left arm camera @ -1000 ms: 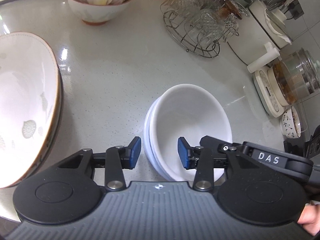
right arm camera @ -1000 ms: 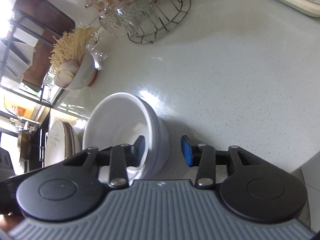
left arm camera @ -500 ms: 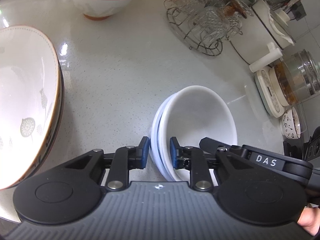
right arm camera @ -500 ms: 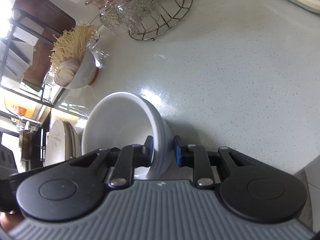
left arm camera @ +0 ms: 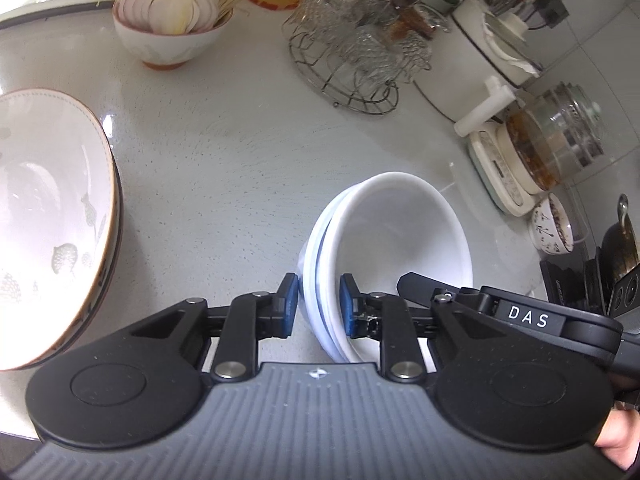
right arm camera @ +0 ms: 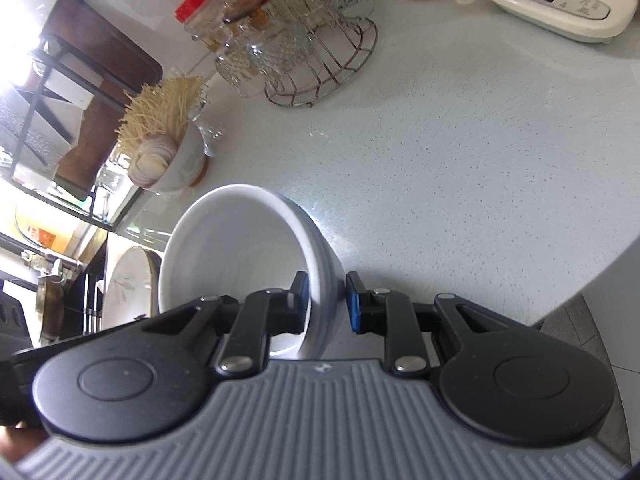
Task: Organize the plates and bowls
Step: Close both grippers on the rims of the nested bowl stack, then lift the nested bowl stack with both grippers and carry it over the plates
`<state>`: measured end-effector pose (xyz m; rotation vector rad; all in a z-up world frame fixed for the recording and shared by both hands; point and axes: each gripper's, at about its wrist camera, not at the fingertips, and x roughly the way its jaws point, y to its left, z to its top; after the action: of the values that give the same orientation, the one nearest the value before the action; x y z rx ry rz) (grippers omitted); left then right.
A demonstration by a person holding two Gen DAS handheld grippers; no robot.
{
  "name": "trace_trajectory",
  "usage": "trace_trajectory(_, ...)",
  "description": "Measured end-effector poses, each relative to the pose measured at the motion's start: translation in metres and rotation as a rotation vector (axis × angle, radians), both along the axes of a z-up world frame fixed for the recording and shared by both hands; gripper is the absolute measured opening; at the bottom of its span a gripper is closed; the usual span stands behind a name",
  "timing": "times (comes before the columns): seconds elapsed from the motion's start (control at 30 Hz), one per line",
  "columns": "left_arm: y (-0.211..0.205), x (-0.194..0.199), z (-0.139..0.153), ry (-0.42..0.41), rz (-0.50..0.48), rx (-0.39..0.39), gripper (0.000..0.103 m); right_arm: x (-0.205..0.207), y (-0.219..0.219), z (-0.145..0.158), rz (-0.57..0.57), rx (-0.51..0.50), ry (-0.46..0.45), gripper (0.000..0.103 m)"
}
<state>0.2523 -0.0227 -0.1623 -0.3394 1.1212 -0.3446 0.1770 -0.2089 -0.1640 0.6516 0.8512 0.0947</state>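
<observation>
The pale speckled counter point(left arm camera: 224, 168) is carrying everything and is filling most of both views. At its left side, in the left wrist view, a stack of large patterned plates point(left arm camera: 44, 216) with a brown rim is lying, well apart from the other things. Near the middle of the counter, a stack of white bowls point(left arm camera: 384, 248) is standing out, nested one in another; it is looking tilted, and I cannot tell if its foot is touching the counter.

The left claw point(left arm camera: 318, 306) is gripping the near left wall of this stack: one blue pad is pressing on the outside and the other on the inside, so the opening is narrow and holding the bowls. The right claw point(right arm camera: 326, 300) is doing the same on the opposite wall of the same stack point(right arm camera: 240, 256), one pad inside and one outside, narrow and clamped on the rims.

At the far side of the counter, a wire rack with glass cups point(left arm camera: 352, 52) is standing, and to the left of it a small bowl with a sliced onion and dry noodles point(left arm camera: 168, 20). At the right edge, a glass kettle on a cream base point(left arm camera: 552, 148) is sitting beside a white pot point(left arm camera: 476, 64). A fingertip point(left arm camera: 618, 444) of the person is showing at the lower right corner.
</observation>
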Motion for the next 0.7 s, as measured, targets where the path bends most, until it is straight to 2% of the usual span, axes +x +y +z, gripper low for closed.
trace_trajectory(0.4,0.019,-0.034,0.036,-0.04,-0.03,0.006,0.026,-0.032,0.02,0.032,-0.012,-0.021,-0.052,0.023)
trace_trajectory(0.7,0.033,-0.052,0.061,-0.061,0.013,0.016,0.026,-0.039,0.039,0.059,0.015,-0.045,-0.091,0.023)
